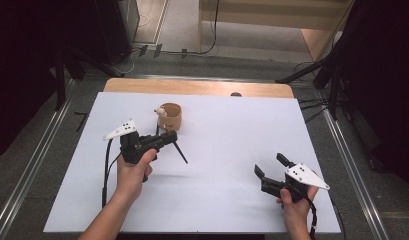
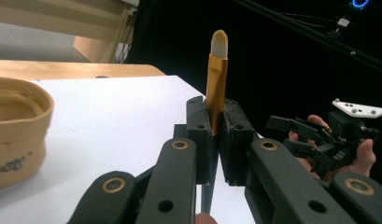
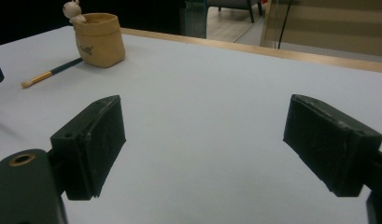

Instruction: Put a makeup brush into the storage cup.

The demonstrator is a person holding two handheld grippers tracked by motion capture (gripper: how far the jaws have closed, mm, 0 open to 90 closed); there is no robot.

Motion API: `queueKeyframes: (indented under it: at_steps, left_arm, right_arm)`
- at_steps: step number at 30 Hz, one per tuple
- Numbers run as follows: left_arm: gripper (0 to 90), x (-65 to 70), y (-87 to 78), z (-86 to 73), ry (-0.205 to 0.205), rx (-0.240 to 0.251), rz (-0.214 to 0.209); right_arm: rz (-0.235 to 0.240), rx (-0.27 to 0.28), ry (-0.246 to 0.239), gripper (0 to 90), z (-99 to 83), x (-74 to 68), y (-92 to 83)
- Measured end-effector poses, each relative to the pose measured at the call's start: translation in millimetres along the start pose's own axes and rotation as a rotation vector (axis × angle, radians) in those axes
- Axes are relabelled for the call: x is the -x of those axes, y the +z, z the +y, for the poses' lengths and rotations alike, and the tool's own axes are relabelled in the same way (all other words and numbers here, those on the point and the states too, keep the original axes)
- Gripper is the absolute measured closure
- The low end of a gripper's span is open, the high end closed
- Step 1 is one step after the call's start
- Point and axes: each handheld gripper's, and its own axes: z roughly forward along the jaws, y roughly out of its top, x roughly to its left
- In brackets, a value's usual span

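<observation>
My left gripper (image 1: pixel 171 136) is shut on a paintbrush (image 1: pixel 181 152) and held above the white table, just in front of a tan fabric pouch (image 1: pixel 170 117). In the left gripper view the brush (image 2: pixel 216 79) stands upright between the jaws, its gold ferrule and pale bristles above them and its dark handle below. A small pale figure (image 1: pixel 162 112) sits on the pouch's rim. A second brush (image 3: pixel 48 72) lies on the table beside the pouch (image 3: pixel 99 39). My right gripper (image 1: pixel 270 164) is open and empty, low over the table's front right (image 3: pixel 205 121).
A white sheet (image 1: pixel 217 200) covers the table, with a wooden strip (image 1: pixel 192 87) bare at the far edge. The left gripper's cable (image 1: pixel 106 170) trails toward the front edge. Dark stands and floor rails flank the table. The right gripper (image 2: pixel 314 135) also shows in the left gripper view.
</observation>
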Motion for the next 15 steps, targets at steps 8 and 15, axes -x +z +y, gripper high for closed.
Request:
queueKeyframes:
  at_steps: [8,15]
  left_arm:
    - [84.2,-7.0,-4.4,13.6,0.012,0.017,0.035]
    - [84.2,-13.0,-4.9,34.0,0.039,0.03,0.076]
  right_arm:
    - [0.002,0.021,0.034,13.4,-5.2,14.5,-13.4]
    - [-0.016,0.014,0.003,13.4,-9.4,20.6,-18.8]
